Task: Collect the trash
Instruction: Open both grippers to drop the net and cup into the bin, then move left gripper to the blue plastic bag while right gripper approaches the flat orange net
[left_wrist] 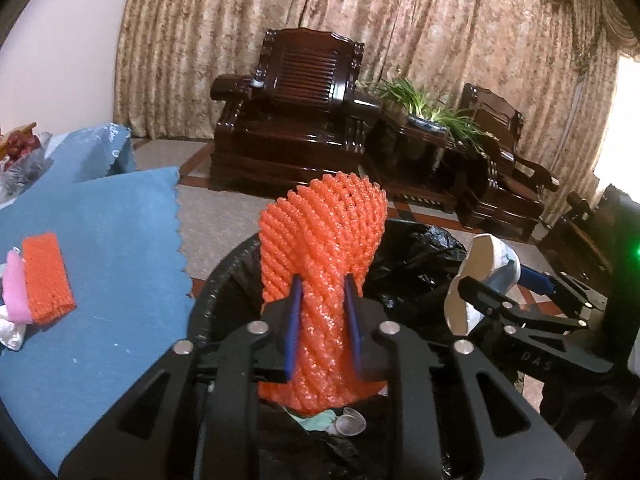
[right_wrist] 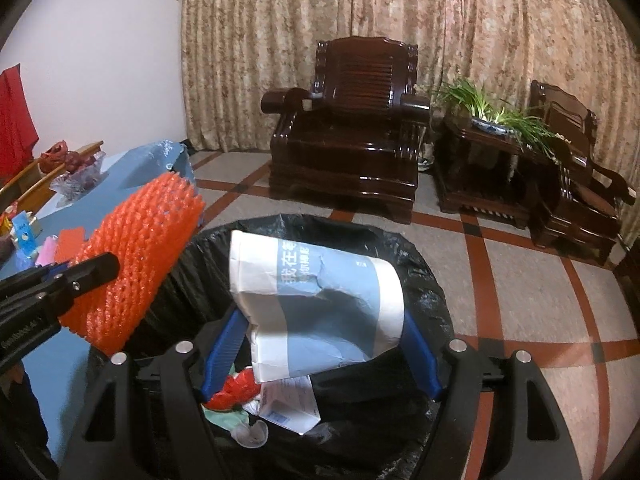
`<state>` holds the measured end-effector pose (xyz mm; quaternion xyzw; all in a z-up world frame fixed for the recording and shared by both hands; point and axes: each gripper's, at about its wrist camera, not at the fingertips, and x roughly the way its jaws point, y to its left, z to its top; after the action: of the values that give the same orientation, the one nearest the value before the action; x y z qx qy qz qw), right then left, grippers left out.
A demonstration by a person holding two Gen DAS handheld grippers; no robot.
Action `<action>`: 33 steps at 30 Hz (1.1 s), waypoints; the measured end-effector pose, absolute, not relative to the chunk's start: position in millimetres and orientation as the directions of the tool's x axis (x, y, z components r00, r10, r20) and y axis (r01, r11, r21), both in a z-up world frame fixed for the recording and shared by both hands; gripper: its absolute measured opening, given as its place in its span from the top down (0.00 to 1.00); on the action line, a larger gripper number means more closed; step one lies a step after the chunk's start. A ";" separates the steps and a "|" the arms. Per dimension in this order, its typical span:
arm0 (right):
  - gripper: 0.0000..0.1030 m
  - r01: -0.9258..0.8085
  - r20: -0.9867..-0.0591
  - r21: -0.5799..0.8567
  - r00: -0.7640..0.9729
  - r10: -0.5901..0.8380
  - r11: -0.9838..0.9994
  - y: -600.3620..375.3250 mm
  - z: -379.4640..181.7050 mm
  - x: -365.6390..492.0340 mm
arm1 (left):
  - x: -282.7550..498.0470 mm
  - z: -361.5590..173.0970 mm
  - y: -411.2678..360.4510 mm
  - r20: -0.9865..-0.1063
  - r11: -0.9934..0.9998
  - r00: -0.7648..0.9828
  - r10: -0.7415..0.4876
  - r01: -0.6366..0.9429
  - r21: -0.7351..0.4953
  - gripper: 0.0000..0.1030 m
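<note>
Worktop: blue cloth-covered worktop [left_wrist: 120, 248] beside the bin; a second orange foam net sleeve [left_wrist: 48, 278] lies on it
Bin: round trash bin lined with a black plastic bag [right_wrist: 416, 280], just beside the worktop's edge; scraps lie inside
Left hand-held gripper [left_wrist: 322, 320]: closed on the orange foam mesh fruit sleeve [left_wrist: 320, 248]; sleeve upright over the bin mouth
Right hand-held gripper [right_wrist: 320, 344]: clamped on the crumpled blue-and-white paper cup [right_wrist: 316, 300]; cup held above the bin opening
</note>
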<state>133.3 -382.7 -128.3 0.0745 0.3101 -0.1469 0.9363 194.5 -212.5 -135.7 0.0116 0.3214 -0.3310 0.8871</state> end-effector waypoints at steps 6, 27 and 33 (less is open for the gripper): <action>0.11 0.340 -0.593 0.024 0.762 -0.261 0.940 -383.7 -130.2 127.1 | 195.2 -135.5 -203.8 -0.579 0.775 0.559 -0.593 0.593 -0.220 0.40; 0.06 0.170 -0.563 0.065 0.820 -0.104 0.983 -291.5 -112.9 155.8 | 191.5 -102.3 -46.2 -0.516 0.942 0.792 -0.326 0.315 -0.113 0.09; 0.06 0.059 -0.550 0.065 0.835 -0.013 0.996 -240.1 -107.6 178.9 | 193.8 -103.2 14.5 -0.521 0.976 0.826 -0.216 0.196 -0.094 0.09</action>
<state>178.9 -240.1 -107.6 0.0397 0.2867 -0.0187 0.9570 193.8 14.5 -103.2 -0.0183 0.2748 -0.1078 0.9553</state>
